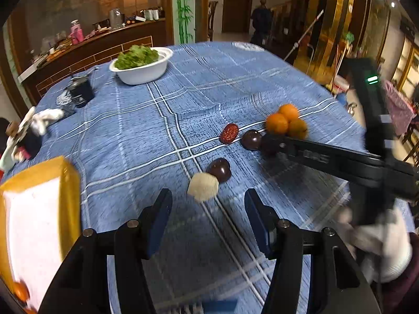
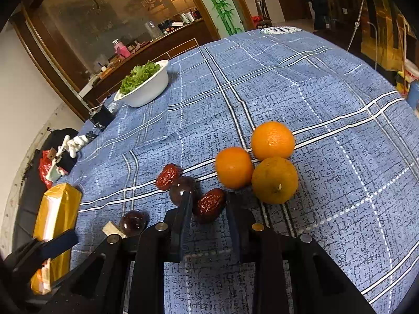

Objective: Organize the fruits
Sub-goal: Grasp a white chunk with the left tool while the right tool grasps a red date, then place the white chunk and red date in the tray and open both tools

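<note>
- My right gripper [image 2: 208,209]: jaws drawn narrow around a wrinkled red date [image 2: 209,205] on the cloth; I cannot tell for certain that both pads press it.
- My left gripper [image 1: 208,209]: jaws part-way apart, nothing between them, tips low over the cloth just short of a pale beige lump [image 1: 203,186].
- Three oranges [image 2: 272,162]: clustered and touching one another, just beyond my right gripper's tips.
- Second red date [image 2: 167,176]: lying left of the oranges, touching a dark glossy round fruit [image 2: 180,189] beside my right gripper's left finger.
- Another dark round fruit [image 1: 220,169]: touching the beige lump's far side.
- Yellow box [image 1: 39,209]: at the table's near left edge; an orange item shows at its lower end.
- White bowl [image 1: 146,74] of green lettuce: far left, well apart from the fruit.
- Blue plaid tablecloth [image 1: 183,99]: under everything.
</note>
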`<state>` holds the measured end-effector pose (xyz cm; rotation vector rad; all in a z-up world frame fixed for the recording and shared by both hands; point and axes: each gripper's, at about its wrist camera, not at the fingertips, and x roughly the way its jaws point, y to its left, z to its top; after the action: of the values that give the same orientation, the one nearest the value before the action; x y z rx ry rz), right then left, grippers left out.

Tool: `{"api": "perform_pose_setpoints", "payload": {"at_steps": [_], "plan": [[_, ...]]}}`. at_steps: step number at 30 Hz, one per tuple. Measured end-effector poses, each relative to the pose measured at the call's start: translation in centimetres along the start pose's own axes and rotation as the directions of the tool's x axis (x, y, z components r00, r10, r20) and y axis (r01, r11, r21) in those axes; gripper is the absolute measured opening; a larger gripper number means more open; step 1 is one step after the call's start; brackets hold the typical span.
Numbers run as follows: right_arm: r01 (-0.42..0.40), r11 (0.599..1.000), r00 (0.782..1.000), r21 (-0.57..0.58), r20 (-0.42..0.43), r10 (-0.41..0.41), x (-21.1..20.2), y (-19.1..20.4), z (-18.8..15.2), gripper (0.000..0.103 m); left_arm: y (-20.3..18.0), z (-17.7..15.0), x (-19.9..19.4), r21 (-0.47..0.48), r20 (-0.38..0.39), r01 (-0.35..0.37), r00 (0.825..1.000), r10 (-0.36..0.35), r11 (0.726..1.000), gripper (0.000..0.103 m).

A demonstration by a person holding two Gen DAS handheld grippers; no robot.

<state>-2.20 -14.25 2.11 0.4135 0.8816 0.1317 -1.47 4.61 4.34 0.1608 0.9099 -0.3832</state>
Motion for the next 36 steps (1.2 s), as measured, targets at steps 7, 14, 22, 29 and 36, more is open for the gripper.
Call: {"api": "perform_pose_setpoints", "payload": {"at_steps": [7,14,22,29,36], "plan": [[-0.098,0.995,0.995,0.0,-0.012,0.098,-0.7,0.4,0.0,0.028,0.3,0.7,4.2,-0.012,-0.07,0.014,0.997,-0.015,1.0,0.054],[-0.171,0.985,0.985,-0.034,-0.008,0.171,-1.3,1.7,-0.5,0.028,0.9,0.2,2.1,-0.069,-0.019,0.004,1.0,-0.006,0.998,0.03],[-0.327,0.942,0.944,-0.076,0.023,0.33,-3.6,4.6,-1.2,0.029,5.9,-2.0,-8.9,-0.186,0.134,-0.022,0.99,0.048,0.982,0.03],[-0.434,0.877,0.901,-0.208,-0.113,0.419,-4.3,15.3,-5.0,0.029,17.1,-7.3,-14.0,-0.415,0.115,-0.133,0.974,0.197,0.9,0.03],[-0.458,0.824,0.882,-0.334,-0.284,0.376,-0.3,26.7,-9.9,0.03,24.4,-12.0,-12.6,-0.572,0.004,-0.191,0.972,0.235,0.798,0.03]]}}
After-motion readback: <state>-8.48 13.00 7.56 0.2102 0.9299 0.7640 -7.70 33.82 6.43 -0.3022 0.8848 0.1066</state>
